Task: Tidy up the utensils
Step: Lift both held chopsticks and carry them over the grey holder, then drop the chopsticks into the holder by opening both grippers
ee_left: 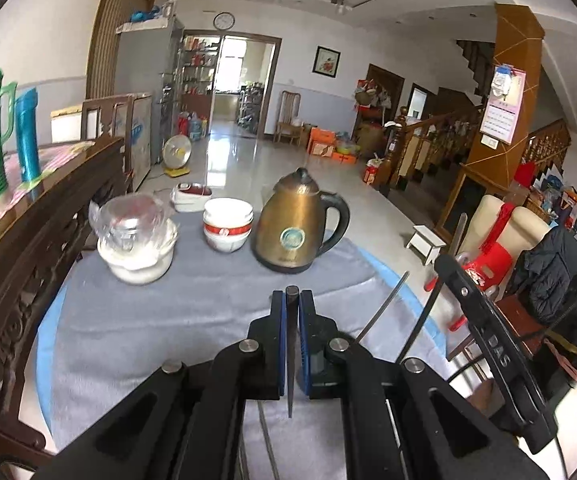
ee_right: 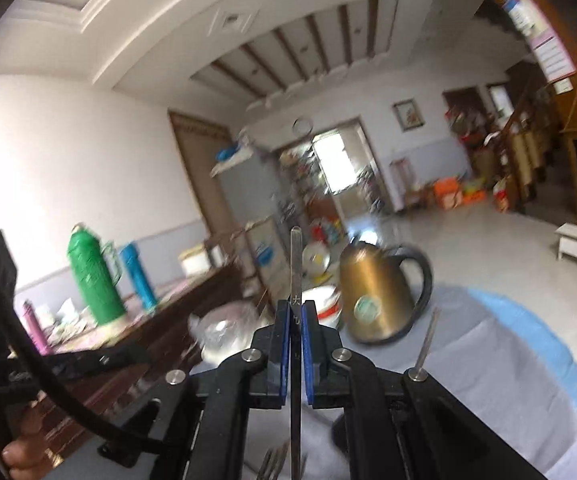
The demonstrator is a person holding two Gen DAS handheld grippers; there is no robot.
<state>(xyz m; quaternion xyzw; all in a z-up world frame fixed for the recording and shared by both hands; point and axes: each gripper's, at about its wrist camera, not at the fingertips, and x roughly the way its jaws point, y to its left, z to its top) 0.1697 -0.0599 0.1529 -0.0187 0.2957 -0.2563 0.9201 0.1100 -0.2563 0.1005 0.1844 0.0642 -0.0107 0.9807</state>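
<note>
Blue pads on your left gripper [ee_left: 292,294] are clamped on a thin dark metal utensil handle [ee_left: 291,294], its end poking just past the fingertips at frame centre. Your right gripper [ee_right: 297,306] is likewise pinched tight on a flat steel handle [ee_right: 295,264] that stands up well above the fingertips; fork tines [ee_right: 273,462] show at the bottom edge below it. Stamped characters sit on that handle, too small to read for sure.

Left wrist view is sharp: grey cloth [ee_left: 168,320] on the table, stacked white bowls [ee_left: 226,222] with a red band, a clear glass lid on a white bowl [ee_left: 136,236], a brass-coloured kettle [ee_left: 294,226] upper centre. Your right gripper's body crosses its right side, lettering "DAS" legible.

Right wrist view is blurred and tilted toward the ceiling; it adds your fingertips [ee_right: 16,456] at lower left, a green thermos [ee_right: 92,272] and a blue flask [ee_right: 138,276] at left.
</note>
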